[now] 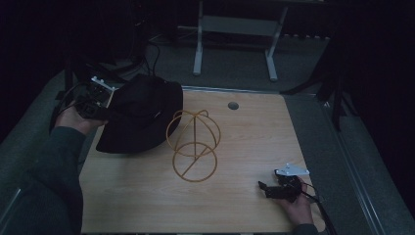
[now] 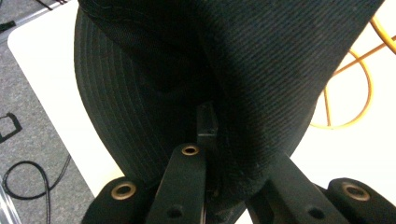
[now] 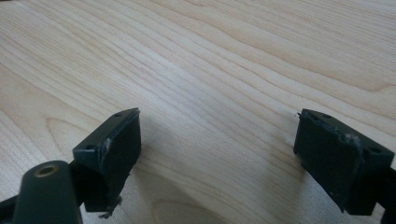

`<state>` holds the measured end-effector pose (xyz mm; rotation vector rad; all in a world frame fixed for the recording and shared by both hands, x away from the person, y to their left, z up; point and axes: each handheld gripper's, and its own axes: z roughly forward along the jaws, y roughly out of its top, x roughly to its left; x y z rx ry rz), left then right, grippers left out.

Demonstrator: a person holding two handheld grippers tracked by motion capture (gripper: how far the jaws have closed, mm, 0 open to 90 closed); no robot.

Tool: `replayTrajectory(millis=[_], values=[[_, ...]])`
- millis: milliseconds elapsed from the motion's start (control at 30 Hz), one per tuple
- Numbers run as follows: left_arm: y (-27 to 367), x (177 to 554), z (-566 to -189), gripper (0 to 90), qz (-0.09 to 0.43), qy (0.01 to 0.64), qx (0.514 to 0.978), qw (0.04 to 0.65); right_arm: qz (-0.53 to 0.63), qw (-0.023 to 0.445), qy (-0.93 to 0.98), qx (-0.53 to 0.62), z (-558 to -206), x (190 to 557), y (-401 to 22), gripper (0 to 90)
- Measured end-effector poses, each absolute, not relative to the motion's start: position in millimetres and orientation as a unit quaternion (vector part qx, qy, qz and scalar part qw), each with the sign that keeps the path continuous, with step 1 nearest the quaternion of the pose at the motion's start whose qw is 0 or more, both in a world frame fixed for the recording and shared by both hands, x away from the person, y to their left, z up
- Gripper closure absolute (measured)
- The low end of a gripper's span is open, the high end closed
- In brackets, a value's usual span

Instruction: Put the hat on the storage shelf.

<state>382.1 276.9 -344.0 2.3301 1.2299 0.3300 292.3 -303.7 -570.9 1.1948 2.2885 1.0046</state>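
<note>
A black bucket hat (image 1: 142,112) is at the table's left rear, and its brim hangs past the left edge. My left gripper (image 1: 103,112) comes in from the left, shut on the hat's brim. In the left gripper view the hat (image 2: 243,65) looms close, and fabric is pinched in my left gripper (image 2: 210,140). A gold wire hat stand (image 1: 194,145) is upright just right of the hat, and part of the stand (image 2: 348,93) shows past the fabric. My right gripper (image 1: 269,185) rests low at the front right, open. Nothing but wood lies between the jaws of my right gripper (image 3: 217,140).
The wooden table (image 1: 244,210) has a round cable hole (image 1: 233,105) near its back edge. Grey carpet surrounds it, with a white desk frame (image 1: 235,27) behind. A black cable (image 2: 28,182) lies on the floor to the left.
</note>
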Motion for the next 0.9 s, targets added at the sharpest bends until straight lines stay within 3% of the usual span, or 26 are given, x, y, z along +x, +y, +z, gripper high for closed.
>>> replayTrajectory(millis=[900], values=[[293.6, 369.2, -325.2, 88.4, 0.127, 0.450, 0.850, 0.244, 0.357, 0.185, 0.812, 0.423, -571.0, 292.4, -303.7, 14.7]])
